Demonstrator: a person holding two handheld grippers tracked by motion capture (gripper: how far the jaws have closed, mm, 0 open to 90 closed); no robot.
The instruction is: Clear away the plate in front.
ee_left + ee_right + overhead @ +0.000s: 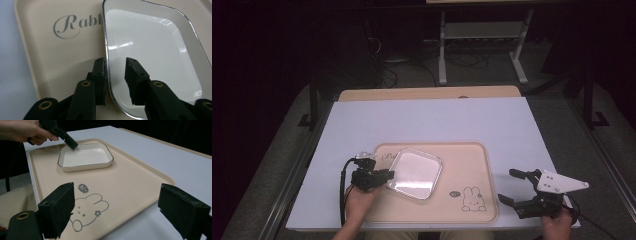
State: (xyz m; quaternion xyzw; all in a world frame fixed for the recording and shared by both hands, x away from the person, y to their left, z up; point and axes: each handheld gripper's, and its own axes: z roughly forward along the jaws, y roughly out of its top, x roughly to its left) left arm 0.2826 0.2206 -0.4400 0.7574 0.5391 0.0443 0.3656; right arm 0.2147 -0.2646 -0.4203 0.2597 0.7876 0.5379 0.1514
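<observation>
A white square dish with a thin dark rim lies on the left part of a beige tray. My left gripper is at the dish's near-left edge. In the left gripper view the dish rim runs between the jaws of the left gripper, one outside over the tray, one inside, with a gap left: open. My right gripper hovers open at the tray's right edge, holding nothing. The right gripper view has its wide-spread jaws facing the tray, the dish and the left gripper.
The tray bears a rabbit drawing near its front right corner and the word "Rabbit" by the dish. It lies on a white table with bare surface behind and on both sides. A metal stand and cables sit on the floor beyond.
</observation>
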